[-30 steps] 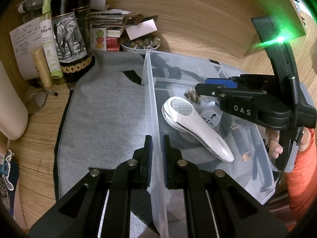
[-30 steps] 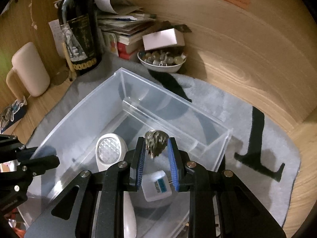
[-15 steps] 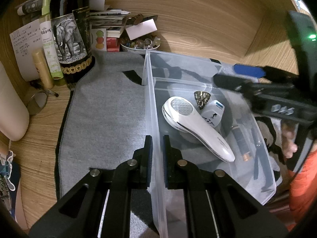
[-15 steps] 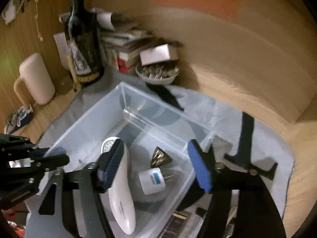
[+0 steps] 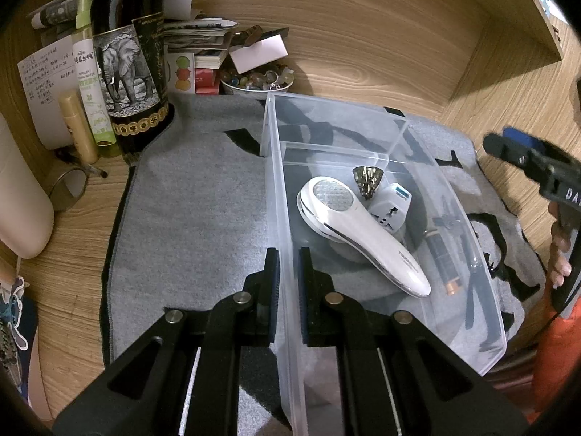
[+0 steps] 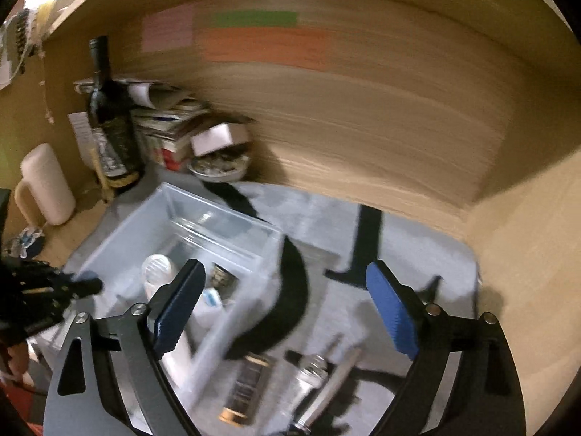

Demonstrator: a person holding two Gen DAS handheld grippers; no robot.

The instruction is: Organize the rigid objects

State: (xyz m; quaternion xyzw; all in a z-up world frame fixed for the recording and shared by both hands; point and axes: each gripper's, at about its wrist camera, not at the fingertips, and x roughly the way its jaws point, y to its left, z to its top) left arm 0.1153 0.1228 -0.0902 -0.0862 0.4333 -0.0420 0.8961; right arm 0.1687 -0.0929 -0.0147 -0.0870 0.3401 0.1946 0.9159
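Observation:
A clear plastic bin (image 5: 326, 100) stands on a grey mat (image 5: 196, 218). My left gripper (image 5: 287, 254) is shut on the bin's left wall. Inside lie a white handheld device (image 5: 348, 218), a white travel adapter (image 5: 394, 210) and a small metallic cone (image 5: 367, 178). My right gripper (image 6: 283, 269) hovers above the bin's right side with its jaws opening wide and nothing between them. In the blurred right wrist view the bin (image 6: 218, 218) and cone (image 6: 221, 276) sit lower left. On the mat right of the bin lie a dark cylinder (image 6: 243, 388), a small clear bottle (image 6: 308, 374) and a metal tool (image 6: 334, 381).
A dark wine bottle (image 5: 127, 72), a stack of books (image 5: 196, 47), a bowl of small stones (image 5: 254, 80) and a cream jug (image 5: 18, 200) crowd the back left. Wooden walls close the back and right. A person's hand (image 5: 559, 254) holds the right gripper.
My right gripper let go of the metallic cone, which now lies in the bin. It opened wide and drew away up and to the right. My left gripper stayed put.

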